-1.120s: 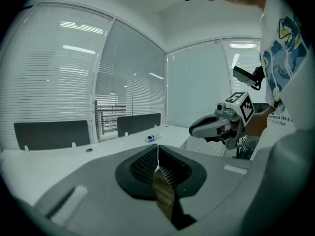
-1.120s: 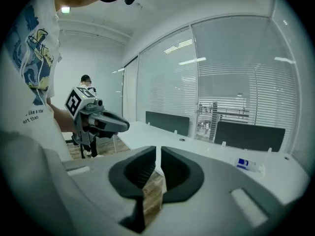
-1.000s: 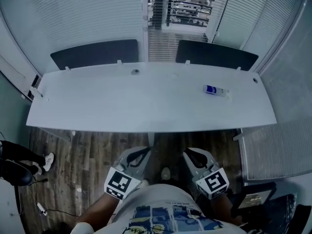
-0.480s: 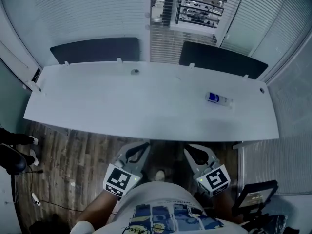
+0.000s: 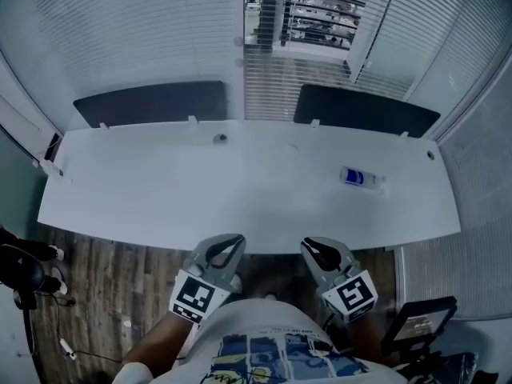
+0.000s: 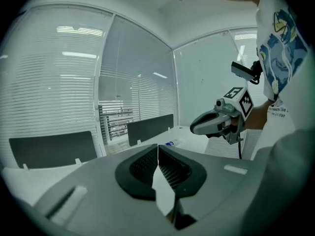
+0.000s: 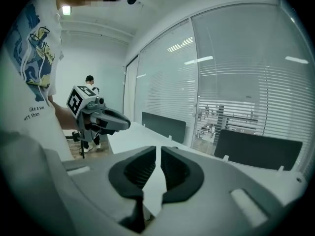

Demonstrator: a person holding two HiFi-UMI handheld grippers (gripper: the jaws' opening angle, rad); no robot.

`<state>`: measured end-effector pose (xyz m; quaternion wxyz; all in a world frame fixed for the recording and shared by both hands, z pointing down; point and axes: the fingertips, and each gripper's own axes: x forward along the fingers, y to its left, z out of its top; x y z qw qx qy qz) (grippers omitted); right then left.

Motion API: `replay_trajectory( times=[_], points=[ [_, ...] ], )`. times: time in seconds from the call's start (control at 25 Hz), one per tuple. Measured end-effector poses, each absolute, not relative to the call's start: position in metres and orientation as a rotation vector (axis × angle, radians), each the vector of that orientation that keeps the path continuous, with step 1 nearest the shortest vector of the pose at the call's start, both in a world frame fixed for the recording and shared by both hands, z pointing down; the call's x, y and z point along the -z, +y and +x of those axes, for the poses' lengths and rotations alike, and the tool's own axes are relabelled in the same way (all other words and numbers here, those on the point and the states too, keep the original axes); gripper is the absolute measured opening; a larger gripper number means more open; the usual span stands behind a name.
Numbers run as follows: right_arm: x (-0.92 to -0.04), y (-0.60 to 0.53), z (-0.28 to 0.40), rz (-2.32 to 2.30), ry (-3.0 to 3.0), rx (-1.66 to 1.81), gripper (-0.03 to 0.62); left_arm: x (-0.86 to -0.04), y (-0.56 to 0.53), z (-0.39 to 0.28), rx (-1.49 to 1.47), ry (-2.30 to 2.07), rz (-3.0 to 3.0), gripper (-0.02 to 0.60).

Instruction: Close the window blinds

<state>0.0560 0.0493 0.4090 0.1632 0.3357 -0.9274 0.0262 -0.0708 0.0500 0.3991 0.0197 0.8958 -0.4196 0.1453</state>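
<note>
Blinds (image 5: 314, 24) sit on the far window behind the counter (image 5: 240, 194). The middle pane's slats are tilted open, with racks visible through them, while the panes either side look closed already. Left gripper (image 5: 230, 246) is clenched with nothing in it. Right gripper (image 5: 317, 250) is drawn down to a slit, also empty. Both are held low at the near edge of the counter, well apart from the blinds, so the task is judged not started. No tilt wand or cord can be picked out for sure, so the grab target must be found first. Risks:
- The reach has to go across the whole counter and over the dark screen (image 5: 364, 112), which could be knocked by the gripper body or a forearm.
- The small bottle (image 5: 358, 178) lies near the likely path of the right gripper and could be swept off.
- A thin wand or cord could be missed or pushed aside if the gripper is brought in clenched, so it needs opening before contact.
- A thin cord may slip between ribbed pads.
- Slats could be bent if grabbed directly.
- The wrong pull direction would leave the slats open
</note>
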Motion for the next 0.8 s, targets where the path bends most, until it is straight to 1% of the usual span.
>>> replay_trajectory(
  times=[0.44,0.68,0.8],
  points=[
    [-0.393,0.007,0.035,1.135,-2.588,-0.077,0.020,-0.382,-0.017,-0.093,-0.505,-1.165,2.894,0.009],
    [-0.398,-0.010,0.036,1.168,-2.543,-0.092,0.020,-0.383,-0.068,-0.109,-0.507,-1.218,2.906,0.012],
    [-0.405,-0.028,0.045,1.170,-2.521,-0.081,0.020,-0.389,-0.101,-0.109,-0.538,-1.260,2.910,0.028]
  ],
)
